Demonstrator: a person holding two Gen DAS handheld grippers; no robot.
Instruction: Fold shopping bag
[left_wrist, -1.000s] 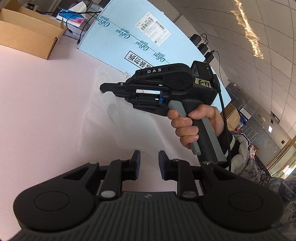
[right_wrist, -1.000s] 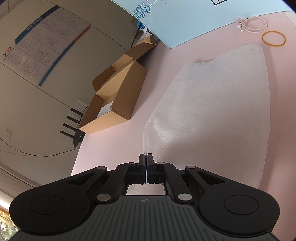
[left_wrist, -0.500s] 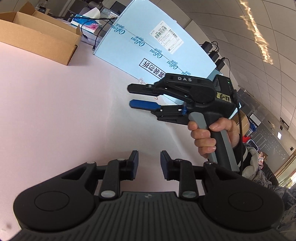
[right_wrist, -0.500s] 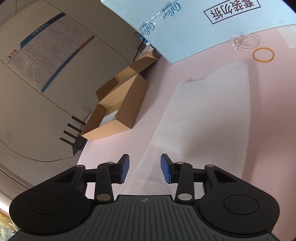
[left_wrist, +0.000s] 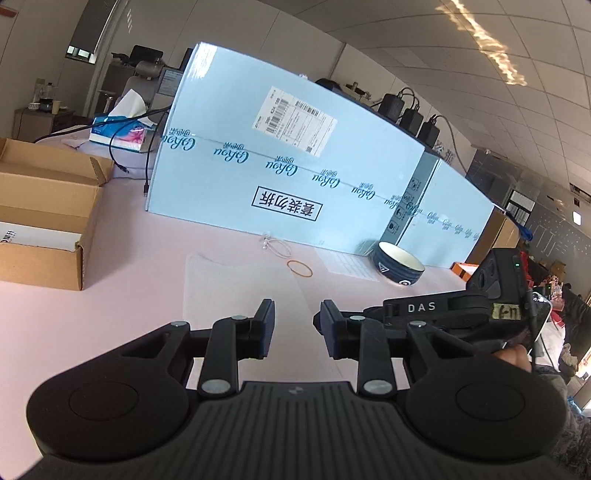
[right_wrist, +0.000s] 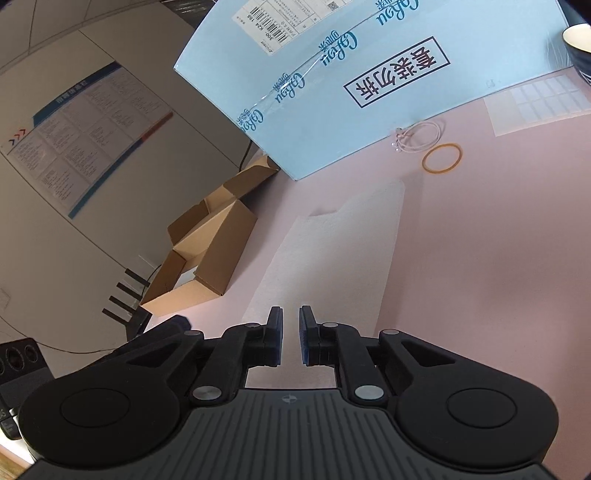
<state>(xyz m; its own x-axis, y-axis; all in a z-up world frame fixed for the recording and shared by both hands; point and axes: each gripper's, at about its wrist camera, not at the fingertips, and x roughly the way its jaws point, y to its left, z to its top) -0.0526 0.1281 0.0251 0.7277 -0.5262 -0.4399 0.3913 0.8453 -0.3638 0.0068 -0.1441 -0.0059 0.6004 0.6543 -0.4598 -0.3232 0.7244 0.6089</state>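
The shopping bag (left_wrist: 236, 284) is thin and white, and it lies flat on the pink table (left_wrist: 129, 295) as a long narrow strip. In the right wrist view the bag (right_wrist: 332, 251) runs away from my right gripper (right_wrist: 291, 332). Its jaws are closing to a narrow gap with nothing between the pads, just above the strip's near end. My left gripper (left_wrist: 295, 321) is open and empty over the bag's near part. The right gripper's black body (left_wrist: 424, 314) shows beside it on the right, its fingertips hidden.
A big light-blue carton (left_wrist: 295, 166) stands behind the bag. An open cardboard box (left_wrist: 44, 221) sits at the left. Beyond the bag lie a rubber band (left_wrist: 300, 268), a white cord loop (left_wrist: 275, 247), a label sheet (left_wrist: 347, 264) and a dark bowl (left_wrist: 399, 267).
My right gripper let go of the bag's edge, opened wide, then narrowed again; the bag now lies flat and narrower. My left gripper rose and swung, so the right gripper sits close on its right.
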